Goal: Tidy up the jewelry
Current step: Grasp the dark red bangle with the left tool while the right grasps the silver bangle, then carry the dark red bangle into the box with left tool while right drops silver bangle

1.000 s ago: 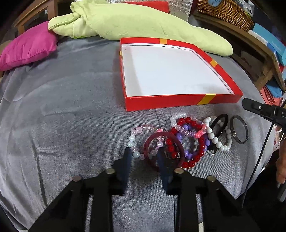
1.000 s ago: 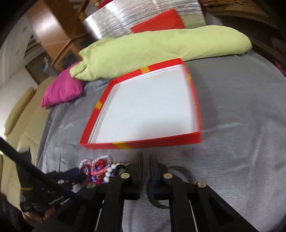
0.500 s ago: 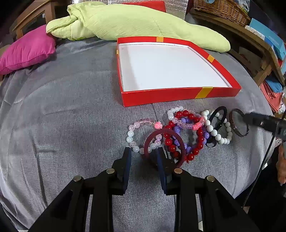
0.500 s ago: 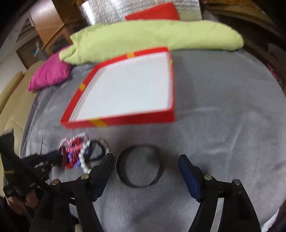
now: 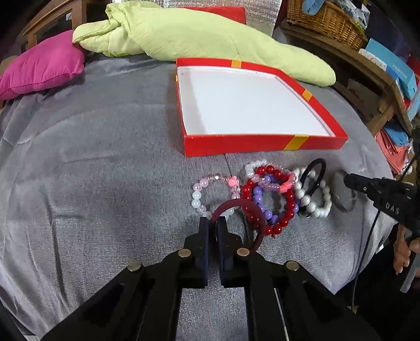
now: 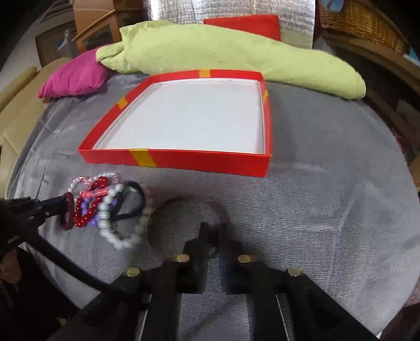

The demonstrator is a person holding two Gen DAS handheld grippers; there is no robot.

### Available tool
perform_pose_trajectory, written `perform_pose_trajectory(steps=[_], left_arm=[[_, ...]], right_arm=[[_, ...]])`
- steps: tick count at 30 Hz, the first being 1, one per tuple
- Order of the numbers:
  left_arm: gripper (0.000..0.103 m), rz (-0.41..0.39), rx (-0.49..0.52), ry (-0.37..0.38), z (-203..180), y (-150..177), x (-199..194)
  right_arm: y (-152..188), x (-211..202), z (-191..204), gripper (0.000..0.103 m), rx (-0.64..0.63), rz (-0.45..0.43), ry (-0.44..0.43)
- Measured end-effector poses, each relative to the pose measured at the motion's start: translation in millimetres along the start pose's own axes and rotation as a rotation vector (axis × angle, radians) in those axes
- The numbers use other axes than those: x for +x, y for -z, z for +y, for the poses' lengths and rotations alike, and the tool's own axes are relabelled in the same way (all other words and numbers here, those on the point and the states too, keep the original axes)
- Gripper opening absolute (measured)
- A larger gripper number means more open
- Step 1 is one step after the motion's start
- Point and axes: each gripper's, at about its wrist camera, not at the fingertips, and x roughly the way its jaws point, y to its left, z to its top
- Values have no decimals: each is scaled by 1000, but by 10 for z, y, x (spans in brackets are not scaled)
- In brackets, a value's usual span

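Glossy red beads (image 5: 273, 199); matt cardboard box (image 5: 262, 147); grey ribbed cloth (image 5: 105, 170); wicker basket (image 5: 325, 18).

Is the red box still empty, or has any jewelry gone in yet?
Empty. The red box shows only its bare white floor in both views; the bracelets lie outside.

Clustered bracelets (image 5: 267, 194) before red box (image 5: 262, 143)

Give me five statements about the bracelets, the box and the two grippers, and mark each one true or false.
1. The red box holds no jewelry. True.
2. The left gripper is shut on the maroon bangle. True.
3. The red bead bracelet lies inside the box. False: it lies on the grey cloth in front of the box.
4. The right gripper stands wide open. False: its jaws have just closed on the dark metal bangle.
5. The green bedding lies behind the box. True.
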Motion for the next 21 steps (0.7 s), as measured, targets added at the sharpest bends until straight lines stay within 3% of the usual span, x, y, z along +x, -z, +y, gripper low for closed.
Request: perform_pose_trajectory(steps=[7, 10, 13, 14, 16, 17, 21], left_arm=[[6, -62, -19, 2, 57, -34, -136], [6, -67, -17, -21, 76, -43, -144], [6, -70, -21, -26, 80, -55, -146], [6, -74, -23, -28, 85, -58, -153], [6, -76, -27, -32, 90, -57, -153], [6, -75, -32, -30, 98, -61, -154], [6, -76, -39, -29, 120, -55, -164]], right_arm=[[-55, 6, -176, 10, 78, 5, -51], [-64, -3, -188, 9, 67, -7, -29], [-78, -9, -217, 10, 104, 19, -101], [-85, -44, -213, 17, 99, 7, -113], [-81, -78, -162, 60, 73, -5, -85], [-71, -94, -122, 90, 59, -15, -81], [-10, -161, 123, 91, -78, -69, -97]])
